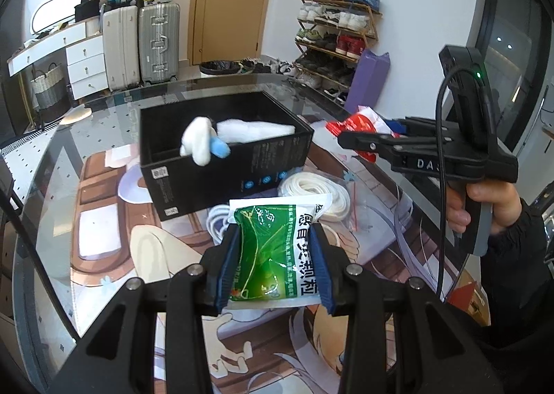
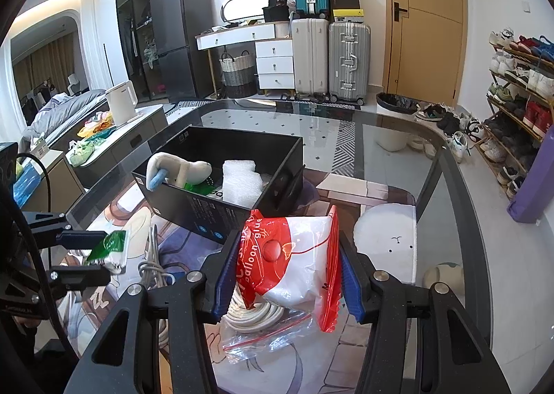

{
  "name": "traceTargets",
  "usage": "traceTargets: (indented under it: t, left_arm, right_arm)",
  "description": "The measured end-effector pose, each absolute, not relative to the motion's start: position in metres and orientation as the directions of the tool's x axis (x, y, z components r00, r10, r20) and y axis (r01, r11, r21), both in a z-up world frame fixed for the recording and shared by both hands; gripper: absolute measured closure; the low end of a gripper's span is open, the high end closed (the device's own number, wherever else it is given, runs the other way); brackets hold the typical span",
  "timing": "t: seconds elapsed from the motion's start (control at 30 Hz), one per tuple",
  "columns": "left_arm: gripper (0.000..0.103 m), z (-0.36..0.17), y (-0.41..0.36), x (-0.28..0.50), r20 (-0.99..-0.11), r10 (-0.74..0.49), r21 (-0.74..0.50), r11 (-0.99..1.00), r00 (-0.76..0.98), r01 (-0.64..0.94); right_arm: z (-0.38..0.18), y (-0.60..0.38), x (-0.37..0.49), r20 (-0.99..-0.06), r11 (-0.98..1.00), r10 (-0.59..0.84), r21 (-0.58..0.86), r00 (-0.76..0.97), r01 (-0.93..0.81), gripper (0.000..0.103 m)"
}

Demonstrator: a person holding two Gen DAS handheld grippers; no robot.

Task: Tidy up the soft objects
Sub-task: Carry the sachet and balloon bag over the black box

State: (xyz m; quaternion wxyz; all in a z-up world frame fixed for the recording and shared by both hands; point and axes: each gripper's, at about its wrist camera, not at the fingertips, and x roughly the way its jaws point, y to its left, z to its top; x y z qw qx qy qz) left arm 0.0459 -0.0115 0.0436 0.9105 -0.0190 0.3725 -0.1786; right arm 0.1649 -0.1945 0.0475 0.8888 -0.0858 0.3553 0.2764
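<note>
- Green sachet (image 1: 273, 252) is clamped between the pads of the left gripper (image 1: 273, 266), jaws narrowed onto it, and held clear above the table (image 1: 104, 110), in front of the black box (image 1: 221, 165).
- Black box sits open-topped on the table, already holding a white plush (image 1: 199, 143) draped over its near rim and white foam (image 1: 256, 131).
- Red-and-white bag (image 2: 294, 255) is pinched by the right gripper (image 2: 284, 272), jaws part closed on its sides, and hangs above a coiled cord in a zip bag (image 2: 263, 324).
- The step in hand is judged to be carrying both packets to the box; each is best lifted over the near rim and let go only once inside, clear of the plush.
- The foam's ridged shape and a green item beneath the plush are shown only in the right wrist view.
- A hand (image 1: 484, 203) on the right gripper's handle is seen only in the left wrist view.
</note>
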Motion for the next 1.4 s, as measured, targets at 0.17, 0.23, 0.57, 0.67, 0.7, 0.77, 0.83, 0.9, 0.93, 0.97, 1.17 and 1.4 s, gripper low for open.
traceTargets:
  t: [0.17, 0.23, 0.57, 0.67, 0.7, 0.77, 0.83, 0.9, 0.93, 0.97, 1.17, 1.4]
  left_arm:
    - [0.064, 0.051, -0.002, 0.045, -0.646, -0.322, -0.173, 0.945, 0.692, 0.278]
    - [0.064, 0.053, 0.003, 0.044, -0.636, -0.314, -0.177, 0.948, 0.705, 0.263]
    - [0.064, 0.061, 0.019, 0.047, -0.593, -0.289, -0.207, 0.957, 0.751, 0.205]
    - [0.064, 0.064, 0.024, 0.048, -0.585, -0.274, -0.201, 0.961, 0.764, 0.191]
    - [0.064, 0.064, 0.026, 0.048, -0.583, -0.27, -0.199, 0.962, 0.766, 0.187]
    - [0.064, 0.065, 0.029, 0.049, -0.577, -0.26, -0.2, 0.964, 0.774, 0.175]
    - [0.064, 0.066, 0.031, 0.051, -0.573, -0.251, -0.205, 0.966, 0.78, 0.16]
    - [0.064, 0.069, 0.034, 0.052, -0.563, -0.244, -0.208, 0.967, 0.789, 0.15]
    - [0.064, 0.07, 0.034, 0.052, -0.559, -0.24, -0.208, 0.967, 0.794, 0.146]
    - [0.064, 0.072, 0.035, 0.054, -0.554, -0.235, -0.208, 0.968, 0.799, 0.141]
    - [0.064, 0.08, 0.037, 0.064, -0.533, -0.216, -0.214, 0.97, 0.818, 0.116]
    - [0.064, 0.089, 0.039, 0.08, -0.508, -0.21, -0.218, 0.97, 0.836, 0.111]
  right_arm:
    - [0.049, -0.192, 0.161, -0.672, 0.824, 0.444, 0.045, 0.593, -0.565, 0.051]
    - [0.05, -0.191, 0.16, -0.67, 0.82, 0.448, 0.044, 0.592, -0.57, 0.051]
    - [0.056, -0.188, 0.152, -0.646, 0.804, 0.478, 0.049, 0.595, -0.593, 0.051]
    - [0.058, -0.186, 0.15, -0.64, 0.795, 0.491, 0.053, 0.591, -0.604, 0.051]
    - [0.059, -0.185, 0.149, -0.638, 0.795, 0.493, 0.053, 0.592, -0.604, 0.051]
    - [0.06, -0.183, 0.147, -0.632, 0.791, 0.501, 0.056, 0.591, -0.61, 0.051]
    - [0.062, -0.18, 0.144, -0.624, 0.787, 0.508, 0.055, 0.594, -0.615, 0.051]
    - [0.065, -0.178, 0.141, -0.614, 0.781, 0.517, 0.053, 0.596, -0.623, 0.051]
    - [0.066, -0.176, 0.139, -0.609, 0.778, 0.522, 0.054, 0.597, -0.626, 0.051]
    - [0.067, -0.175, 0.139, -0.605, 0.775, 0.527, 0.055, 0.597, -0.629, 0.051]
    - [0.074, -0.17, 0.139, -0.584, 0.774, 0.542, 0.066, 0.604, -0.63, 0.051]
    - [0.084, -0.161, 0.142, -0.569, 0.761, 0.557, 0.057, 0.606, -0.646, 0.051]
